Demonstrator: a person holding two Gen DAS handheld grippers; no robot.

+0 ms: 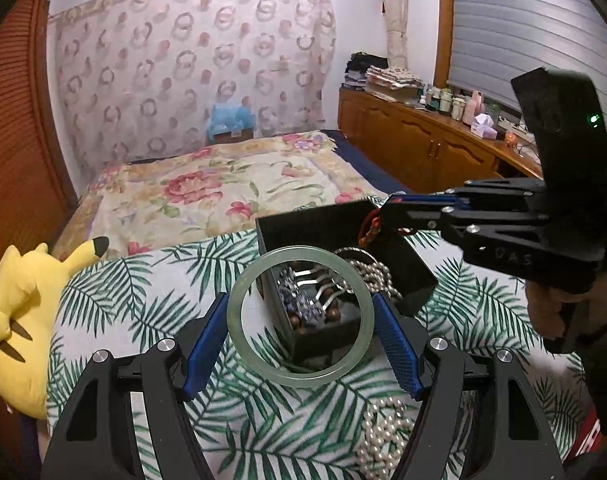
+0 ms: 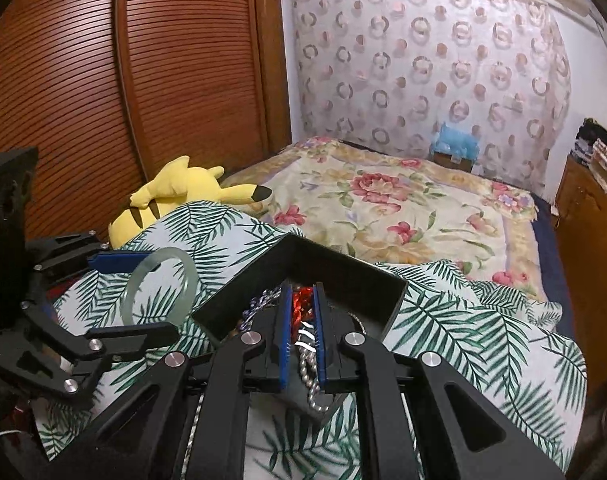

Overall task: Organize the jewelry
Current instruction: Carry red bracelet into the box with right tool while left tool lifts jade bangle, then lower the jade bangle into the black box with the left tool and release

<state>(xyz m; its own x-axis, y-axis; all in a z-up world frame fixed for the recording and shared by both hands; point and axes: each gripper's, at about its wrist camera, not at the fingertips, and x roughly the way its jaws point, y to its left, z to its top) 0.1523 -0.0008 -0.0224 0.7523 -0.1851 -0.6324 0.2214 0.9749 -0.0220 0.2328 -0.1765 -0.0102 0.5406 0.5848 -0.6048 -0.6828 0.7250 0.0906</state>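
Observation:
My left gripper (image 1: pixel 301 312) is shut on a pale green jade bangle (image 1: pixel 239 304), held upright just in front of the black jewelry box (image 1: pixel 303 224); the bangle also shows in the right wrist view (image 2: pixel 187 268). The box holds blue-silver pieces, brown beads and a pearl strand (image 1: pixel 373 272). My right gripper (image 2: pixel 303 304) is shut on a red braided cord bracelet (image 2: pixel 301 300) over the box (image 2: pixel 343 272); it shows in the left wrist view (image 1: pixel 387 208) at the box's back right corner, with the bracelet (image 1: pixel 373 230) hanging from it.
A pearl necklace (image 1: pixel 383 436) lies on the palm-leaf cloth (image 1: pixel 151 288) near me. A yellow Pikachu plush (image 1: pixel 27 320) lies at the left. Behind is a floral bedspread (image 1: pixel 223 188). A wooden cabinet (image 1: pixel 419 140) with bottles stands at the right.

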